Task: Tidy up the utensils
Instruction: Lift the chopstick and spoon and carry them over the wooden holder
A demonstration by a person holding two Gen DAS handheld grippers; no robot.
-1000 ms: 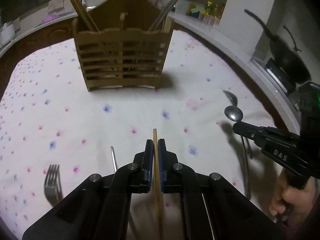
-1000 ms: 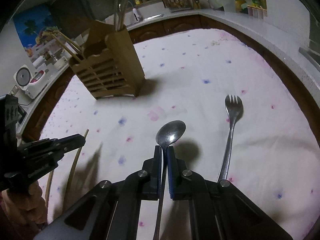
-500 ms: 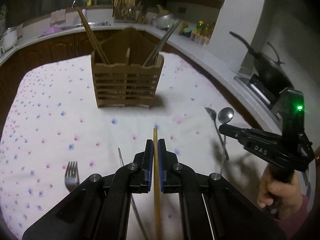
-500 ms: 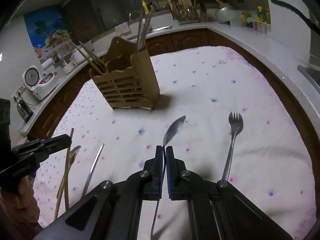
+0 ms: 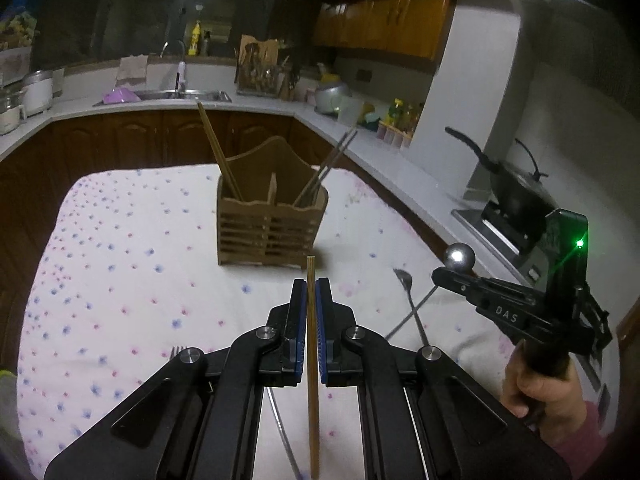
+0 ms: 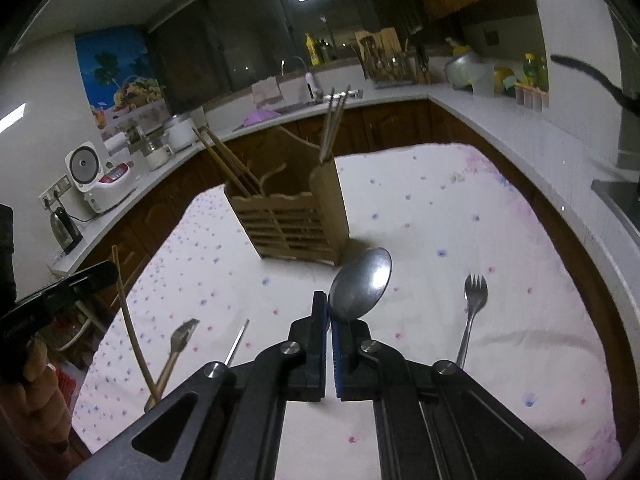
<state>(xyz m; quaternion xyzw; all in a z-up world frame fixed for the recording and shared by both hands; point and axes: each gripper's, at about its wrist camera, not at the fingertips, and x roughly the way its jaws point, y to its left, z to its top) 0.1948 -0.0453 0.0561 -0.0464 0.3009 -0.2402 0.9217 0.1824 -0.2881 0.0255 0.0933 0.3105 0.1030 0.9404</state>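
Observation:
My left gripper (image 5: 311, 294) is shut on a wooden chopstick (image 5: 312, 360), held above the flowered cloth and pointing at the slatted wooden caddy (image 5: 272, 224). The caddy holds wooden chopsticks on its left and metal ones on its right. My right gripper (image 6: 329, 308) is shut on a steel spoon (image 6: 362, 286), whose bowl sticks up past the fingertips, in front of the caddy (image 6: 288, 216). The left wrist view shows that right gripper (image 5: 444, 278) at the right, in a hand, with the spoon's bowl (image 5: 459, 257) above it.
On the cloth lie a second spoon (image 5: 404, 280), a fork (image 6: 474, 308), a metal chopstick (image 6: 238, 342) and a darker fork (image 6: 180, 336). A counter with a sink (image 5: 180, 96) curves around the table. A wok (image 5: 516, 196) stands at the right, beyond the table's edge.
Both grippers have risen off the cloth with the chopstick and the spoon still gripped. The caddy now sits lower and smaller in both views. The spoon's bowl has turned to face the camera.

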